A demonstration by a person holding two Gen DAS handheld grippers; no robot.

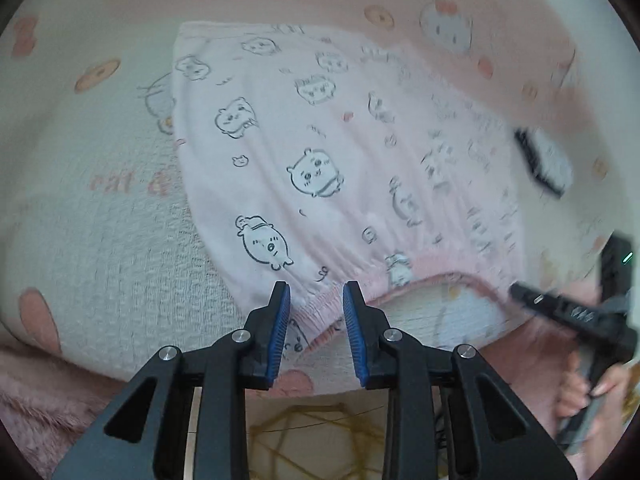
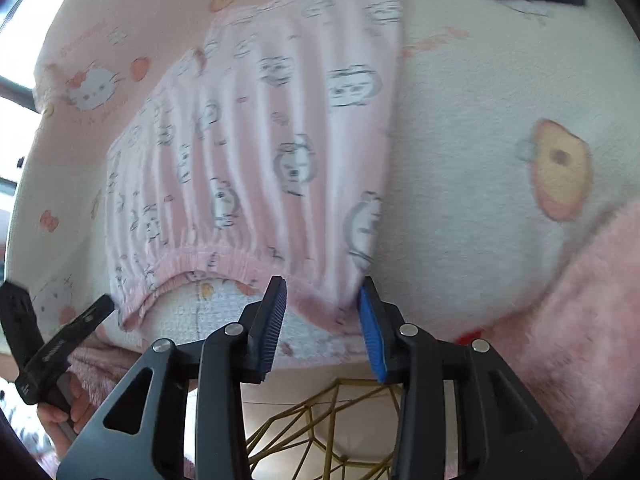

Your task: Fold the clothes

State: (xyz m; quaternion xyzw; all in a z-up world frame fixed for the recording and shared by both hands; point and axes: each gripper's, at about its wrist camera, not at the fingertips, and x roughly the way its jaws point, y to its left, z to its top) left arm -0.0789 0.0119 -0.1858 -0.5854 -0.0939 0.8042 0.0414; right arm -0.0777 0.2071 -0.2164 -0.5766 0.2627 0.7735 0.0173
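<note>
— How many garments do I have?
— One pair of pink shorts (image 1: 320,168), soft, cartoon-printed, with a gathered waistband at six o'clock.
— Fingers?
— Left gripper (image 1: 316,300) and right gripper (image 2: 323,300) both part-open, pads off the cloth.

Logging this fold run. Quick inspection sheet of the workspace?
Surface: bedsheet with cartoon print, wrinkled.
Job's things: pink shorts lying flat, elastic waistband toward the grippers.
Clutter: black-and-white item beyond the shorts, blurred; fuzzy pink blanket at the edge.
Grippers: left gripper open, waistband corner between its pads, not pinched; right gripper open at the other corner.
Cables: nothing seen.
Surroundings: gold wire frame below the bed edge; window, bright.
</note>
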